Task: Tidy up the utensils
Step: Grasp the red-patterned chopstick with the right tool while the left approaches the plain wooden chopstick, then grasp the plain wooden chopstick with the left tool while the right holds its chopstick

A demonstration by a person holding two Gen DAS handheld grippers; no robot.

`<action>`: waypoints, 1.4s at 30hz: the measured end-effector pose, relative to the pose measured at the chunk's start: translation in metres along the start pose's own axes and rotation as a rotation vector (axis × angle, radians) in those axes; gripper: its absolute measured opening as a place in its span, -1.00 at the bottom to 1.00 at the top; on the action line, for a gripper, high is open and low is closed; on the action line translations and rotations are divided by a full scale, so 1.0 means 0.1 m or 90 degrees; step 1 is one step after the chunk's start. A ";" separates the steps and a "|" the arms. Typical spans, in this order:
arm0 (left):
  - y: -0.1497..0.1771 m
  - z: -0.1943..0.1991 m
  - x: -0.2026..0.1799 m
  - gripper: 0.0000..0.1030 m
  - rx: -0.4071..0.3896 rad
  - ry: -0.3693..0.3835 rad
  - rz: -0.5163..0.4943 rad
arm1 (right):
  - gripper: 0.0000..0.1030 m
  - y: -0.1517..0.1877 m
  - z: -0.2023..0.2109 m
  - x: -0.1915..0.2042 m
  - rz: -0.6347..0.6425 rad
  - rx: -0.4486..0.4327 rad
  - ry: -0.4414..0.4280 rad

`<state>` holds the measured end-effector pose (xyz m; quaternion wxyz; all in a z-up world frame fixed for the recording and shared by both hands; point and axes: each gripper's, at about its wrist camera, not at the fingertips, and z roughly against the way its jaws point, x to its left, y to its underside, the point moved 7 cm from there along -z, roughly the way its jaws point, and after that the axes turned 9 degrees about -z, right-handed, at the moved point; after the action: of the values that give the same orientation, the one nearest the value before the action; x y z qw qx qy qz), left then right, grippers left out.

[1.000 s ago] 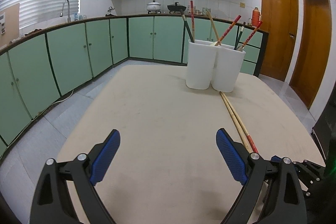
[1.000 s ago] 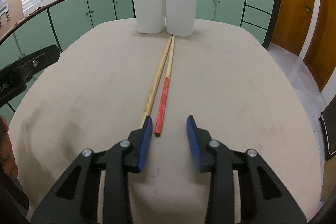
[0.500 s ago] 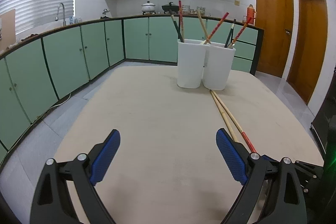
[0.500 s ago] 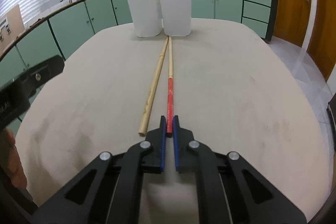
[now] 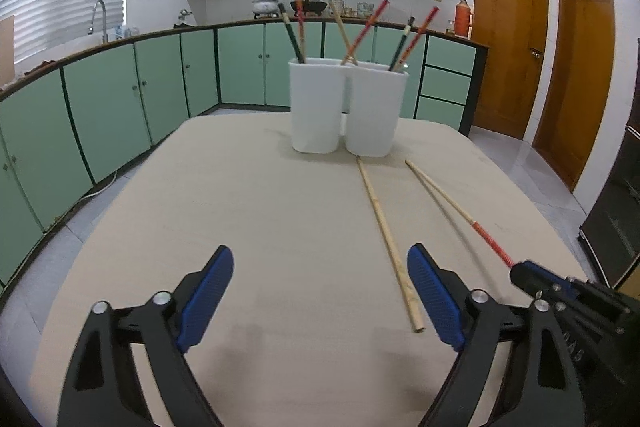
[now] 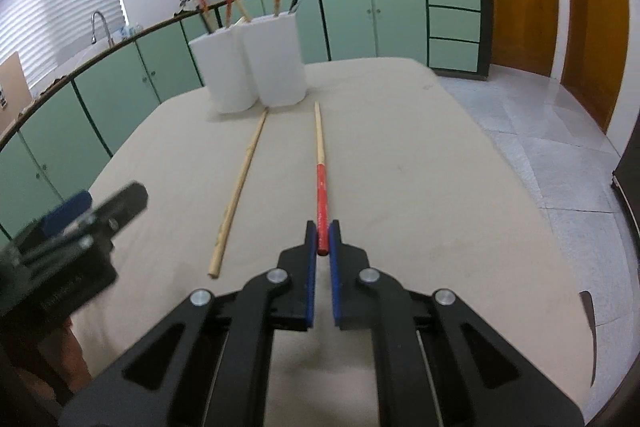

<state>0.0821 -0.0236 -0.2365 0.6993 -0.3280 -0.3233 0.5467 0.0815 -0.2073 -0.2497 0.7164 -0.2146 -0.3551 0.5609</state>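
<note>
My right gripper [image 6: 322, 239] is shut on the red end of a red-handled chopstick [image 6: 321, 183] and holds it off the table, tip toward the holders; it also shows in the left wrist view [image 5: 456, 209]. A plain bamboo chopstick [image 6: 238, 189] lies on the table to its left, also in the left wrist view [image 5: 386, 237]. Two white holders [image 5: 316, 107] [image 5: 376, 111] stand side by side at the far end with several chopsticks in them. My left gripper [image 5: 320, 291] is open and empty above the near table.
The beige table [image 5: 260, 227] has rounded edges with floor on all sides. Green cabinets [image 5: 100, 115] run along the left and back. Wooden doors [image 5: 508, 39] stand at the right. My left gripper appears at the left of the right wrist view [image 6: 76, 227].
My right gripper closed on the red-handled chopstick and lifted it, swinging it away from the bamboo chopstick. The left gripper stayed open and turned a little right.
</note>
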 end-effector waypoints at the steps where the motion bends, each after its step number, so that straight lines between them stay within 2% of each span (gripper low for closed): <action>1: 0.01 -0.01 -0.04 0.62 0.004 0.002 -0.001 | -0.90 -0.02 0.01 -0.02 -0.001 -0.004 0.001; 7: 0.10 -0.08 -0.28 0.54 0.028 0.018 -0.010 | -0.90 -0.12 0.09 -0.12 -0.008 -0.032 0.001; 11: 0.13 -0.17 -0.40 0.33 0.053 0.029 -0.013 | -0.90 -0.16 0.12 -0.17 -0.019 -0.039 -0.001; 15: 0.13 -0.23 -0.47 0.21 0.067 0.029 -0.017 | -0.90 -0.19 0.13 -0.23 -0.030 -0.046 -0.004; 24: 0.23 -0.36 -0.56 -0.34 0.121 0.030 -0.017 | -0.90 -0.24 0.18 -0.28 -0.034 -0.059 -0.006; 26: 0.24 -0.34 -0.58 -0.59 0.120 0.034 -0.023 | -0.90 -0.25 0.18 -0.29 -0.035 -0.060 -0.006; 29: 0.24 -0.34 -0.58 -0.80 0.121 0.043 -0.019 | -0.90 -0.24 0.18 -0.28 -0.033 -0.059 -0.005; 35: 0.24 -0.32 -0.55 -0.87 0.117 0.047 -0.006 | -0.90 -0.24 0.20 -0.25 -0.025 -0.058 -0.001; 42: 0.08 -0.09 -0.49 -0.87 0.068 0.035 -0.022 | -0.90 -0.26 0.20 -0.19 -0.012 -0.064 0.004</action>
<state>0.0755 -0.0713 -0.2523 0.7337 -0.2994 -0.2804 0.5417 0.0809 -0.2349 -0.2234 0.7112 -0.2484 -0.3826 0.5349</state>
